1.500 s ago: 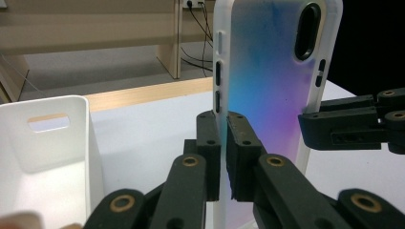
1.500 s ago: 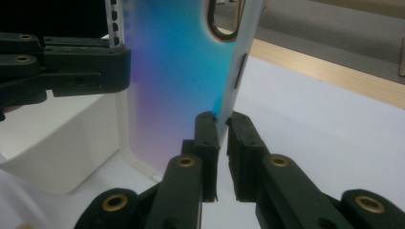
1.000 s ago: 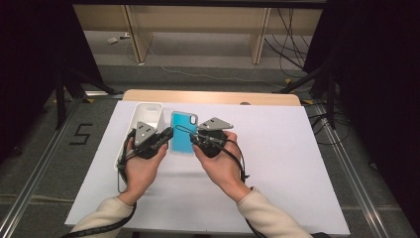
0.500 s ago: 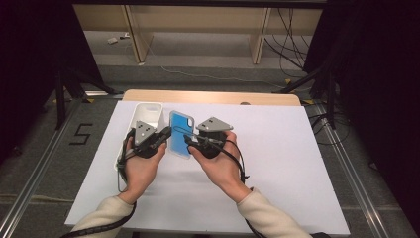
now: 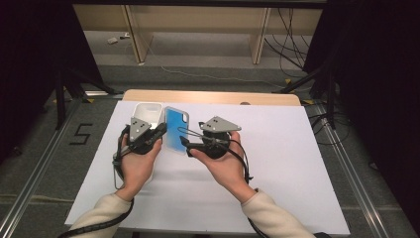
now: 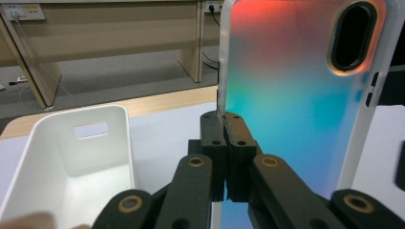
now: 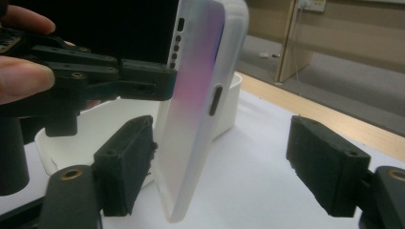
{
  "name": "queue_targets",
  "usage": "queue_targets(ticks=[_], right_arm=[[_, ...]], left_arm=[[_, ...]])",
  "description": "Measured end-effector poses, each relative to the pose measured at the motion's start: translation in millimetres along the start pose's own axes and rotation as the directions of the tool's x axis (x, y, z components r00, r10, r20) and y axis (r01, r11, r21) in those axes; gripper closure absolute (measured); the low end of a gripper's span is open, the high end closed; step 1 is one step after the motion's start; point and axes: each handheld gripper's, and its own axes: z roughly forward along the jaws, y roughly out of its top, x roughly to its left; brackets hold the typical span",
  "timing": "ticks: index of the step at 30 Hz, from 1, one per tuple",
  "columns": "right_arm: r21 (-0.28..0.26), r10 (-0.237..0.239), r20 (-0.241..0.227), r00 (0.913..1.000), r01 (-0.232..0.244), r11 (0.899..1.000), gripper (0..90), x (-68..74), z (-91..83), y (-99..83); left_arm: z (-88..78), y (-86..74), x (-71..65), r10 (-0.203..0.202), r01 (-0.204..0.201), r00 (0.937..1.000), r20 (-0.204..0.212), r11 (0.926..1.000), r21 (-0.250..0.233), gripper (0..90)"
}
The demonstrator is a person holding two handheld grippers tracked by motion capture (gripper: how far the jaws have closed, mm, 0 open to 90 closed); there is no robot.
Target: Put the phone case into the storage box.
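The left gripper [image 5: 159, 133] pinches one long edge of the blue translucent plastic phone case [image 5: 176, 131], holding it above the worktop's far left part, beside the white plastic bin [image 5: 148, 112]. The right gripper [image 7: 224, 167] has just been opening; the case stands between its wide jaws, close against one pad.

A black "5" [image 5: 80, 134] is marked on the grey floor, well to the left of the left gripper [image 5: 159, 132], just off the table's left edge
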Motion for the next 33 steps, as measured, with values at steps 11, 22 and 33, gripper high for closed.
queue_targets(ticks=[11,22,33], right_arm=[[-0.016,0.01,-0.021,0.9997,-0.01,1.0,18.7,-12.4,-8.0,-7.1],[-0.028,0.017,-0.013,0.9998,-0.017,0.999,18.4,-24.6,-18.5,-15.9],[-0.023,0.022,-0.004,0.9998,-0.022,0.999,17.8,-33.0,-26.7,-22.3]], left_arm=[[-2.5,5.7,10.4,-0.02,0.019,0.9994,-0.029,0.9997,-0.016,88.1],[-2.1,8.2,18.1,-0.022,0.022,0.9984,-0.051,0.9996,-0.015,88.1],[-1.3,13.0,24.1,-0.035,0.033,0.9965,-0.076,0.9992,-0.024,88.1]])
